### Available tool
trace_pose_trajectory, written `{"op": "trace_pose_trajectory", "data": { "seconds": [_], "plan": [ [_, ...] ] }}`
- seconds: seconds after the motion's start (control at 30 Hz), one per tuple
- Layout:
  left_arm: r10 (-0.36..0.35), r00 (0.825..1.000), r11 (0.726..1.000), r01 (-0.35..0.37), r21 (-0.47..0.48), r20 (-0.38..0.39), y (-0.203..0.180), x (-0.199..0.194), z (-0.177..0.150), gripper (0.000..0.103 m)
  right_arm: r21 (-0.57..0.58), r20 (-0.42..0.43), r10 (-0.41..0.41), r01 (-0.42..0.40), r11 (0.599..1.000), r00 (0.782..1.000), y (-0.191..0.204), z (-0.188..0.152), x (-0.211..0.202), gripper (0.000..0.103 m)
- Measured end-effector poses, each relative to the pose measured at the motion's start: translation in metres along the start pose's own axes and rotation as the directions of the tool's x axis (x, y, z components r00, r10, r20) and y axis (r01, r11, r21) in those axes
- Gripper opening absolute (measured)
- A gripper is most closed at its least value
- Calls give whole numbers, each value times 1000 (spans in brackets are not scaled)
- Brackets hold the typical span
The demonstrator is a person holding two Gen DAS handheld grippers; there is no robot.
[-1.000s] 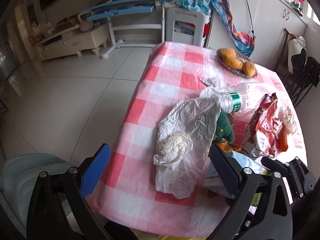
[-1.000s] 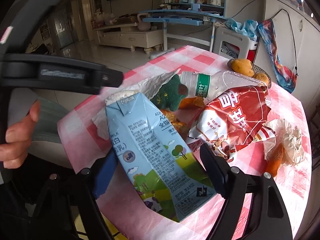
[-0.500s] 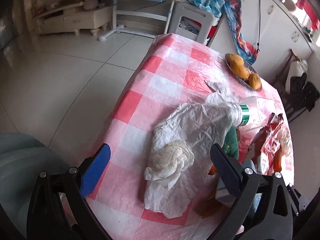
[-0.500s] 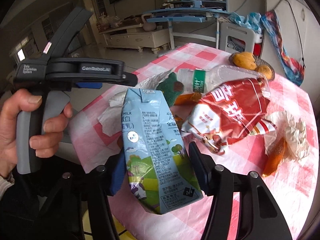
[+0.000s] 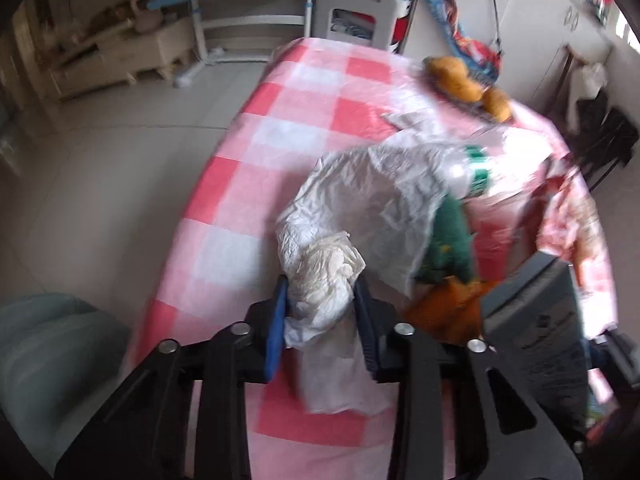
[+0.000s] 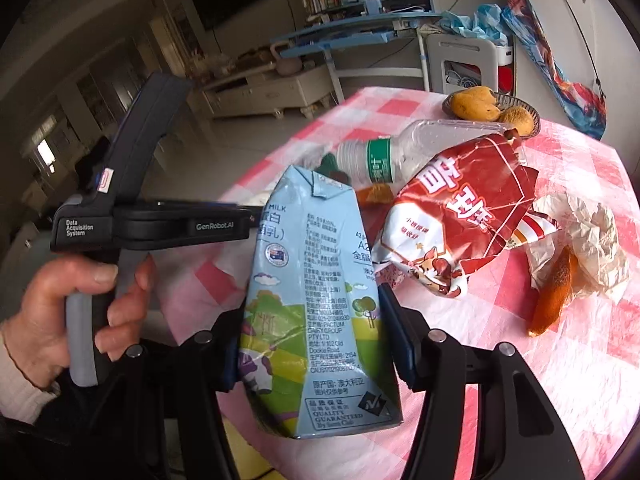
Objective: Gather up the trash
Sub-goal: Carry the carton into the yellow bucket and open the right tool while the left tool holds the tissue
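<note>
Now, line by line:
Left gripper (image 5: 320,308): its fingers have just been closing and are clamped on the crumpled tissue wad (image 5: 324,276), one blue pad on each side of it.
Tissue wad: lies at the near edge of the desk (image 5: 248,184), on a wrinkled white wrapper (image 5: 372,216) that spreads away to the far right.
Right gripper (image 6: 314,338): fingers pressed against both sides of the light-blue milk carton (image 6: 316,300), which stands upright between them, over the near edge of the desk.
Left hand (image 6: 76,312): wraps the grey handle of its gripper, left of the carton.
Other trash: a red snack bag (image 6: 460,216) just right of the carton, a clear plastic bottle (image 6: 404,152) with a green label behind it, crumpled paper (image 6: 592,248) and an orange peel (image 6: 554,296) farther right.
Far end: a basket of orange-brown fruit (image 6: 480,106).
Left view: blurred.
</note>
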State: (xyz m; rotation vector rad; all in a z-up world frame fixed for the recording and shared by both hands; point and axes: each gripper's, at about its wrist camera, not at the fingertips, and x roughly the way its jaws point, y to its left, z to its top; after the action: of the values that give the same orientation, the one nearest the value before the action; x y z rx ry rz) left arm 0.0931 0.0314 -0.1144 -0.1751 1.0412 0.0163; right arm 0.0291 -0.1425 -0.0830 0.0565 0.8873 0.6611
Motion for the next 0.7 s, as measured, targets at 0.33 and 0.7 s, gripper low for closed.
{"op": "trace_pose_trajectory", "data": {
  "seconds": [0.33,0.7],
  "plan": [
    [-113,973,994,113,11,203,-7,-63,2,21,131,92,166,-177,976,982,-13,5,-30,57],
    [-134,962,991,133,18,237,-7,-89,-2,21,-99,-127,348,-361,927,929,35,-17,-35,57]
  ]
}}
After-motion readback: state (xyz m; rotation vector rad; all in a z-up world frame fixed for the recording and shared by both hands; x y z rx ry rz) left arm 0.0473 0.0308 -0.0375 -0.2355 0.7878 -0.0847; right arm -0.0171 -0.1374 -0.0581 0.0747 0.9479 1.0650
